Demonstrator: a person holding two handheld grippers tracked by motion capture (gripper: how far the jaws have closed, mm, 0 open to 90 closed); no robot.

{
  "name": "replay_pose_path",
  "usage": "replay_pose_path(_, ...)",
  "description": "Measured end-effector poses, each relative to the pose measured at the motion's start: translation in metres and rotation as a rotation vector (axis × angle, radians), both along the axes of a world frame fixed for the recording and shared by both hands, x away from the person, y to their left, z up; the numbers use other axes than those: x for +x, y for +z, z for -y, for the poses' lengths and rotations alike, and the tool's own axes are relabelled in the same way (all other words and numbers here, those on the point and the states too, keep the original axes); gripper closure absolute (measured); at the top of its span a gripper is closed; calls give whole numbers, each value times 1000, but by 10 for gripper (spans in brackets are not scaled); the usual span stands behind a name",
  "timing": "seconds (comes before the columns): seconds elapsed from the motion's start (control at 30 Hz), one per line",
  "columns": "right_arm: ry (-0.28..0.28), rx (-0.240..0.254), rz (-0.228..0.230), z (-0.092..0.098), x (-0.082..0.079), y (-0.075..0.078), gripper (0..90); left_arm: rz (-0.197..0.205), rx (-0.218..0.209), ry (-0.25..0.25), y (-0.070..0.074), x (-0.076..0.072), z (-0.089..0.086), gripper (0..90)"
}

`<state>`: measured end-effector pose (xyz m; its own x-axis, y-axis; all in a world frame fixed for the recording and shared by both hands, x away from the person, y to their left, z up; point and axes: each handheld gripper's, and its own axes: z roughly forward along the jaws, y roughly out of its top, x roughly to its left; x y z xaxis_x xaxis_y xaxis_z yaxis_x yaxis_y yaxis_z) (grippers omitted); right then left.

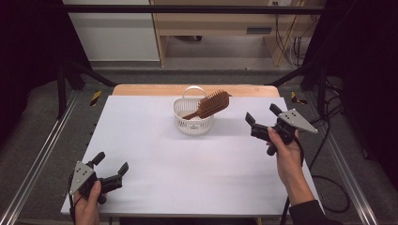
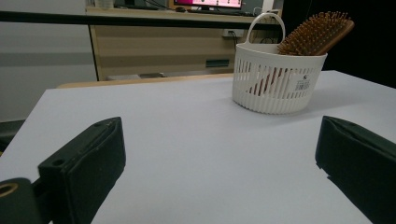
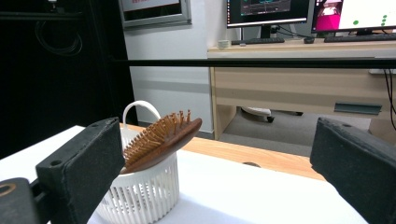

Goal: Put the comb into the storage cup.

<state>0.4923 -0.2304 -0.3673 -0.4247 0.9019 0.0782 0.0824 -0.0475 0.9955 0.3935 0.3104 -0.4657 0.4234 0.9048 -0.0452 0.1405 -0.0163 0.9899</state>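
A small white slotted basket (image 1: 193,123) with a loop handle stands at the far middle of the white table (image 1: 150,154). A brown wooden hairbrush (image 1: 211,104) lies in it, handle down, its bristled head sticking out over the right rim. My right gripper (image 1: 261,115) hovers open to the right of the basket, jaws empty. My left gripper (image 1: 111,161) rests open near the front left corner, nothing between its jaws. In the left gripper view the basket (image 2: 275,79) and brush (image 2: 317,33) stand far ahead; in the right gripper view the brush (image 3: 161,140) rests on the basket (image 3: 144,196).
A wooden strip (image 1: 192,90) edges the table's far side. Metal rails (image 1: 37,159) run along both sides, and black frame bars (image 1: 187,9) cross behind. A desk with monitors (image 3: 299,14) stands beyond the table.
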Motion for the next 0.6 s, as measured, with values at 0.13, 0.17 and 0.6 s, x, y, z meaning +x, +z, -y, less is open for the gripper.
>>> replay_pose_path(0.13,8,-5,3,4,-5,-3,29,3,4,1,0,-1,0,18)
replay_pose_path(0.17,10,-6,3,5,-6,-4,29,5,2,2,1,-1,-1,18)
replay_pose_path(0.6,-8,10,-14,23,-25,-21,27,9,-9,-5,1,-1,-4,19)
